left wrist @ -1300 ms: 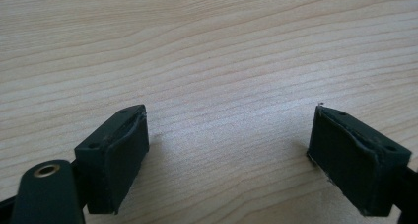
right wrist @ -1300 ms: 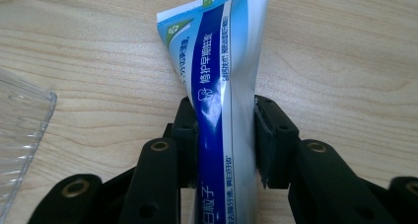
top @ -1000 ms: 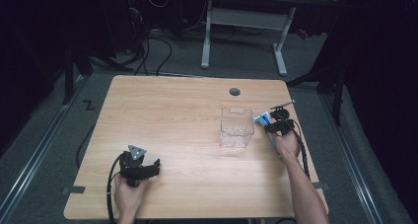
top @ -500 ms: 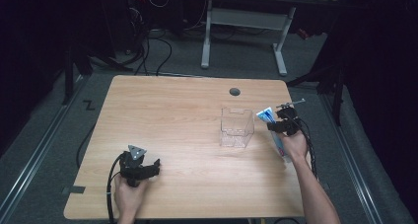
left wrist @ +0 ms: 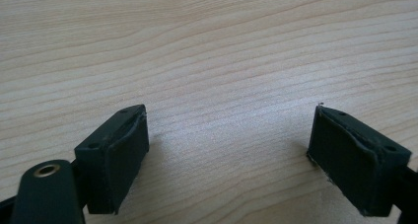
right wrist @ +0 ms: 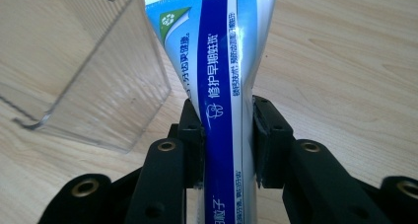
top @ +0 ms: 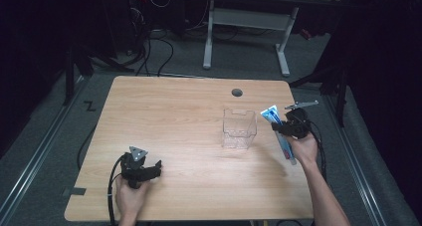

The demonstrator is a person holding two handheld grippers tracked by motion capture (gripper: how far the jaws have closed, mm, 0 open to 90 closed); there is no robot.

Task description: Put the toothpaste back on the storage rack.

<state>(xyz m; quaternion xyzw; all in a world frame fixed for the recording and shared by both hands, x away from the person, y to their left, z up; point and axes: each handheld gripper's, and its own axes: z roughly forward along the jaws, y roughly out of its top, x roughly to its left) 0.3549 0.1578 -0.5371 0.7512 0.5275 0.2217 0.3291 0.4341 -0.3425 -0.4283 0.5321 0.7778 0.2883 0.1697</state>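
A: Toothpaste tube (top: 276,124), blue and white, is clamped in the right gripper (top: 293,128) at the far right of the wooden bench (top: 179,111). What else is there, biggest first?

B: After the bench comes a clear plastic box (top: 239,128), open at the top, standing just left of the tube. Next is the tube, held clear of the wood, its flat crimped end pointing toward the box. Smallest is the left gripper (top: 141,167), resting low on the near left of the bench, well apart from everything.

A: How are the jaws set?

B: On the right they are closed on the tube (right wrist: 224,86); the right gripper view shows both pads squeezing its middle, so the plastic pinches in between them. On the left they stand wide open over bare wood (left wrist: 217,61), with nothing between the pads (left wrist: 123,155).

A: The step in hand?

B: It looks like carrying the tube over to drop it into the box (right wrist: 93,71). To do that well, I'd say raise the crimped end above the near rim before moving across, since the walls are thin and a nudge could slide or tip the box. Then tilt the tube more upright, centre it over the opening and lower it inside before easing the grip. A steady squeeze matters too: the slick tube could twist.
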